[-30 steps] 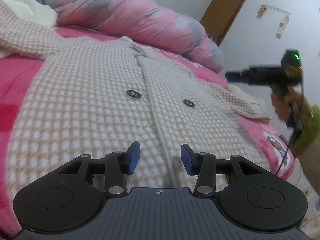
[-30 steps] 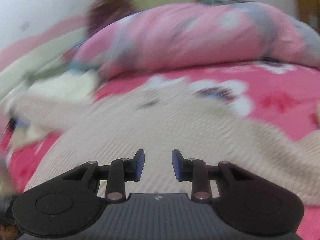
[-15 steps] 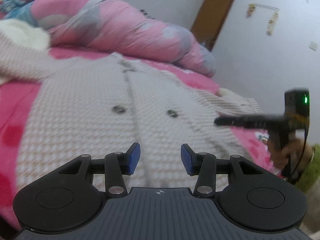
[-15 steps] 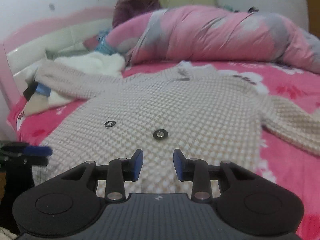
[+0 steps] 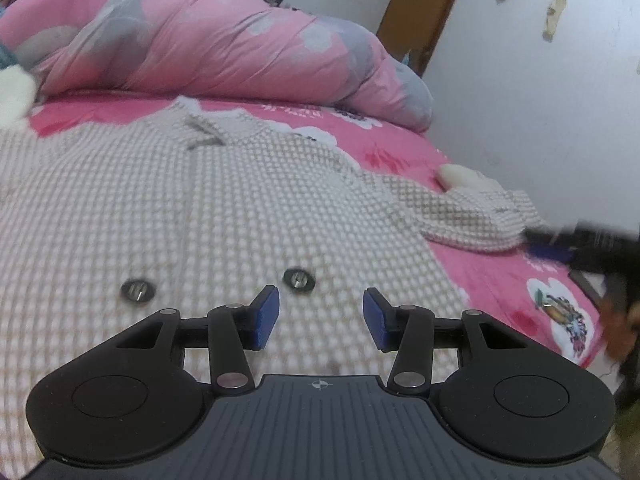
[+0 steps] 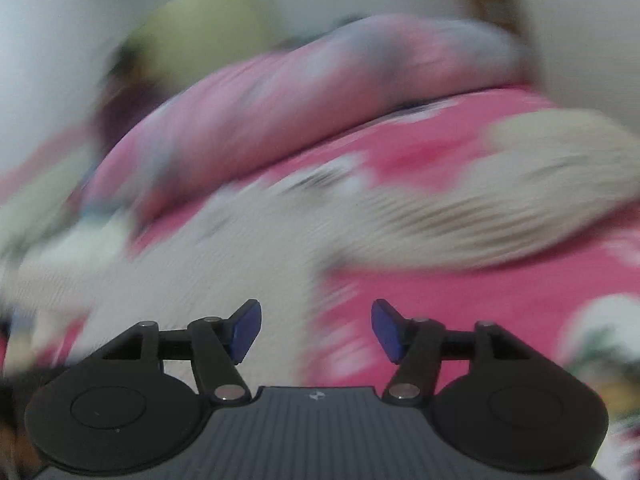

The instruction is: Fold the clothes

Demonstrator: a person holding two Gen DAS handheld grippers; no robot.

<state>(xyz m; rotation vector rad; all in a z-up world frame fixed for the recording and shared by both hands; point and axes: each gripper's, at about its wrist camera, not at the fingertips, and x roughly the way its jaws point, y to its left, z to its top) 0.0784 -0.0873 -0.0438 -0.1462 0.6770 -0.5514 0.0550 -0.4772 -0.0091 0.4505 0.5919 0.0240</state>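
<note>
Left hand-held gripper (image 5: 321, 316) at lower centre of own view, jaws apart, nothing between blue pads. Right hand-held gripper (image 6: 316, 330) lower centre of own blurred view, jaws just opening wider, empty; also visible blurred at right edge of left view.

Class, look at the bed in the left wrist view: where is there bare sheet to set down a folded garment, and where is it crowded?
Bare pink sheet lies between the checked cardigan and the bed's right edge, below its spread sleeve. A narrower strip runs between the collar and the rolled quilt. The middle is covered by the cardigan, the far side by the quilt.
</note>
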